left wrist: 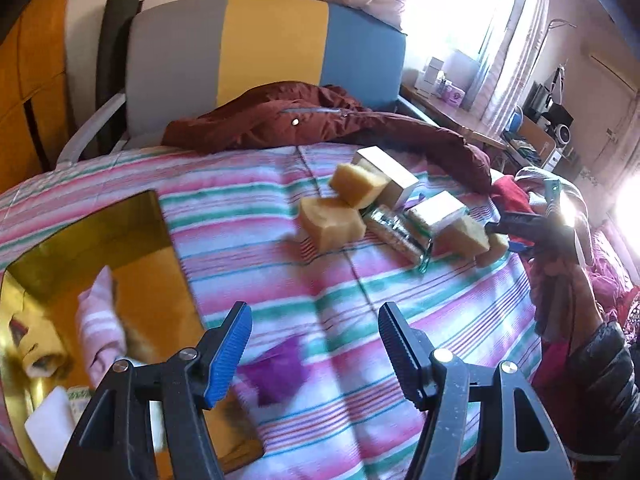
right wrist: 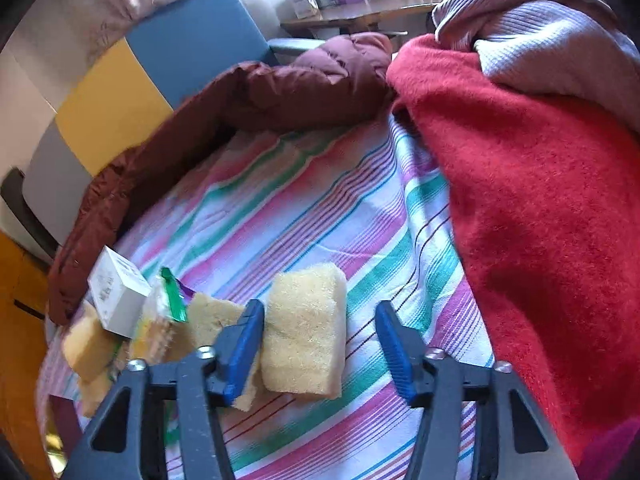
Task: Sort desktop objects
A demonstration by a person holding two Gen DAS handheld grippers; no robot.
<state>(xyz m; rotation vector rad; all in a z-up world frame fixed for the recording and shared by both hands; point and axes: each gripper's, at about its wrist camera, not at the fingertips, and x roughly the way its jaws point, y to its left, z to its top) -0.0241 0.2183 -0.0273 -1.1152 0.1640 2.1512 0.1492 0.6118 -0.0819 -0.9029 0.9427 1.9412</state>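
1. Sponges: several yellow blocks lie clustered on the striped sheet, mixed w/ two white boxes and a clear packet.
2. Left-wrist view: one sponge leans on the long white box; a second sponge sits just in front of it.
3. Clear packet lies beside that second sponge; a smaller white box is just behind the packet.
4. Two more sponges lie at the right end of the cluster.
5. Right gripper: jaws apart, a sponge between them. It touches the left pad; a clear gap remains to the right pad, so not pinched.
6. Another sponge sits just left of that gripper, partly behind its left finger.
7. Left gripper: jaws spread, nothing between them, above bare sheet near a purple patch.
8. Gold box stands open at left on the sheet; inside are a pink striped cloth and a white block.
9. Maroon jacket lies along the far edge of the sheet; red blanket is heaped at right.
10. Frames are motion-blurred, so small labels are unreadable.
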